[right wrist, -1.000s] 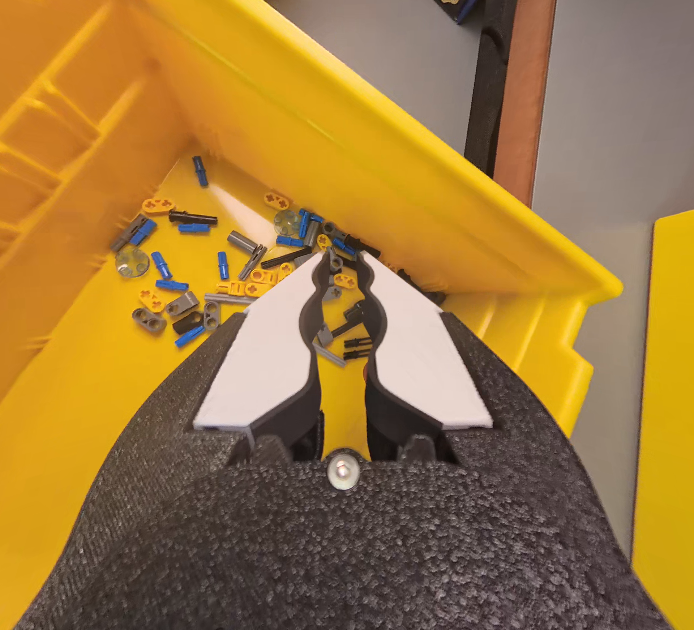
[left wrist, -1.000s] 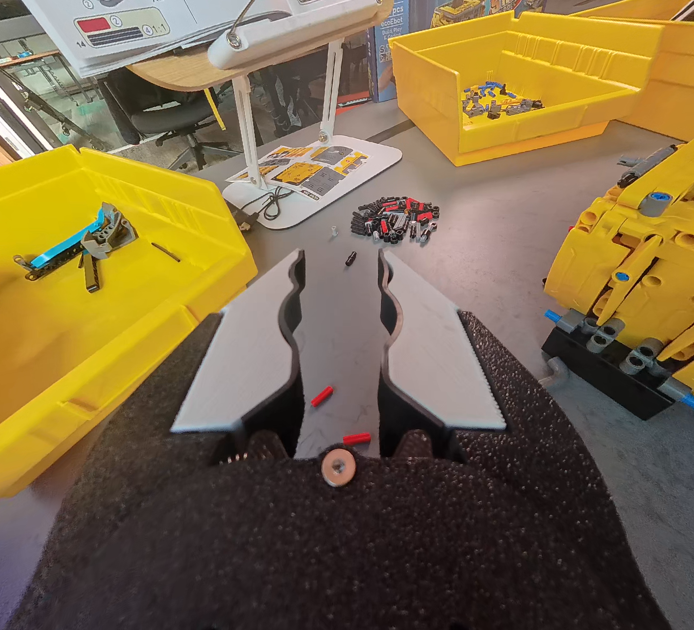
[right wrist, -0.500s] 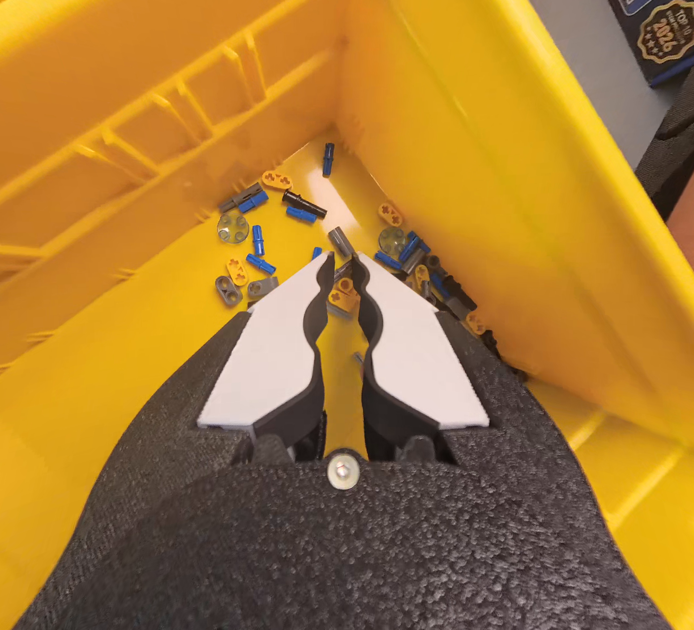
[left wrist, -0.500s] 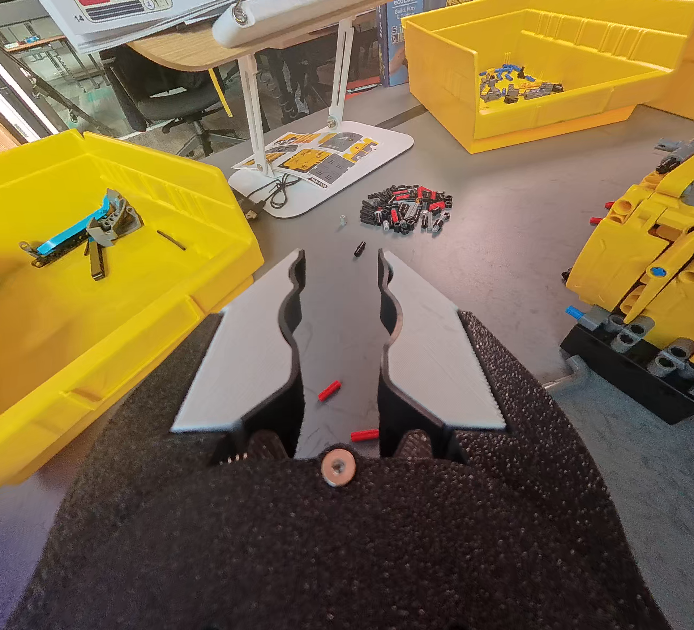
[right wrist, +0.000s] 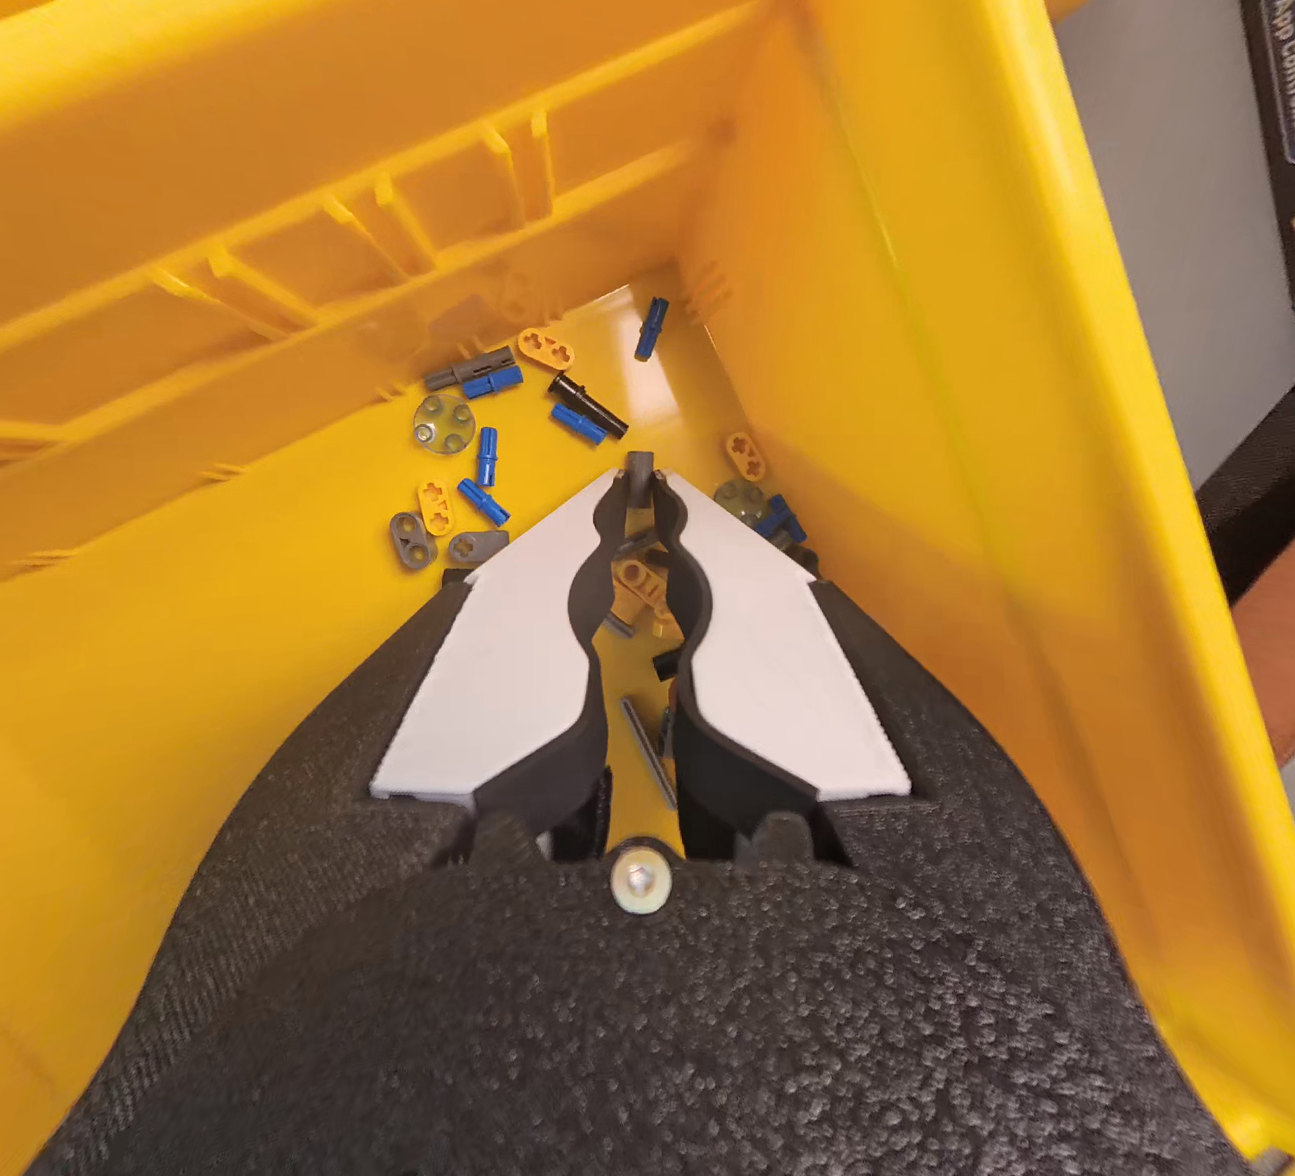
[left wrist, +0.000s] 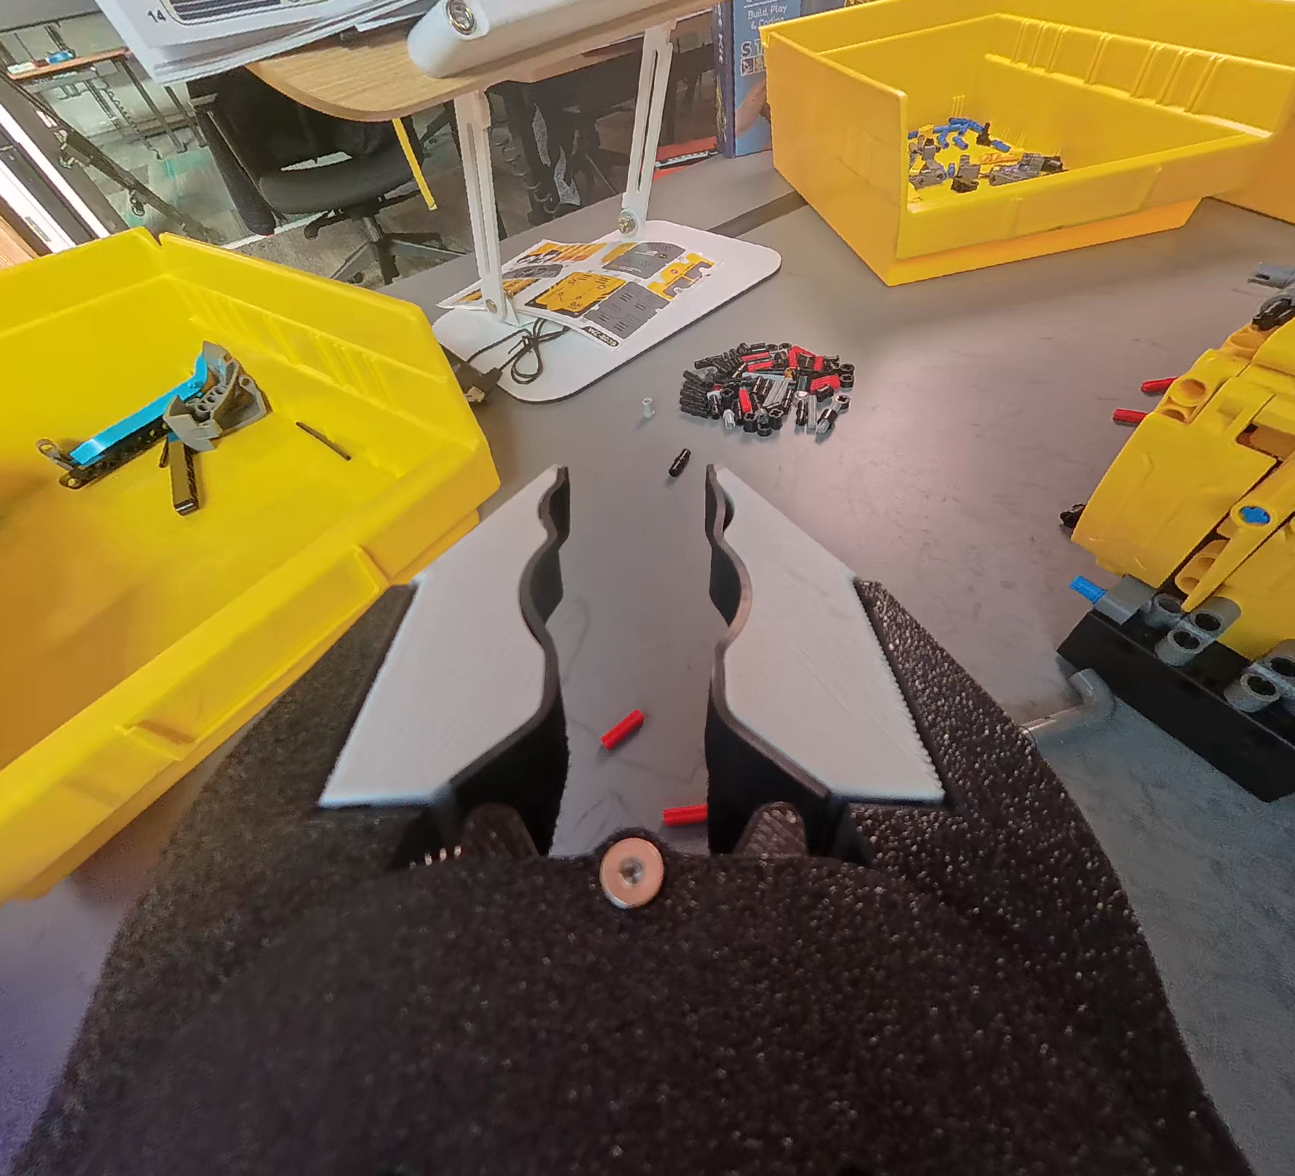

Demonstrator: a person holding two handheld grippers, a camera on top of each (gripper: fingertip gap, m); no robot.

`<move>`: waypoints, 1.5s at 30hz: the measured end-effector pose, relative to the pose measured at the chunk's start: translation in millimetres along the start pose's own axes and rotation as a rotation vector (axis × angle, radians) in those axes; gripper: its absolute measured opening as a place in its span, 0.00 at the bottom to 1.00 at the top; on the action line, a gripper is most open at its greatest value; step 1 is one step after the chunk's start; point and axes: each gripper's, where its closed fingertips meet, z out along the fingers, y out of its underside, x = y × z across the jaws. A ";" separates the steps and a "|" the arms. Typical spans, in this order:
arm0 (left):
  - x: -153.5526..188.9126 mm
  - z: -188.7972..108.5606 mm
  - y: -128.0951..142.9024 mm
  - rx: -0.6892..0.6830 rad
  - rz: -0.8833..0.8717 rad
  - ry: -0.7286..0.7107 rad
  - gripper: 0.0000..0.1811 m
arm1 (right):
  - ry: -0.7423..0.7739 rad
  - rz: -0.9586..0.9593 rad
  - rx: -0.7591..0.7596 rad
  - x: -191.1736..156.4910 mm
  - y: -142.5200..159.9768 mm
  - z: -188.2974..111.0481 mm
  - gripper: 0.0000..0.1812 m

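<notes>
Deep inside the bin (right wrist: 911,371), the right gripper (right wrist: 639,476) pinches a grey pin (right wrist: 639,466) upright at its tips, while the left gripper (left wrist: 634,476) gapes empty over the worktop (left wrist: 911,476).

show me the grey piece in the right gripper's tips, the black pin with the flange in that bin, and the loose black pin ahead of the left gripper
grey piece (right wrist: 639,476), right wrist view, its exposed upper end.
black flanged pin (right wrist: 586,404), right wrist view, mid-shaft.
loose black pin (left wrist: 678,463), left wrist view, its middle.

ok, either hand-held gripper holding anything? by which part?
Right hand-held gripper pinches a small dark grey plastic connector piece by its lower end at the fingertips. Left hand-held gripper is open, empty.
</notes>
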 end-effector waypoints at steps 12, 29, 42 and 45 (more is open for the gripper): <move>1.5 -0.9 -0.4 0.004 0.007 0.012 0.21 | 0.063 -0.342 0.663 -142.2 -90.4 -151.4 0.03; 7.7 -10.7 -12.9 0.051 0.024 0.028 0.21 | -0.112 -0.036 0.338 -298.5 -104.1 -39.6 0.03; 7.8 -9.2 -9.4 0.036 0.024 0.026 0.21 | -0.135 -0.055 0.306 -300.2 -102.3 -21.3 0.10; 5.9 -7.5 -5.9 0.022 0.022 0.017 0.21 | -0.077 0.007 0.498 -258.0 -119.9 -87.3 0.08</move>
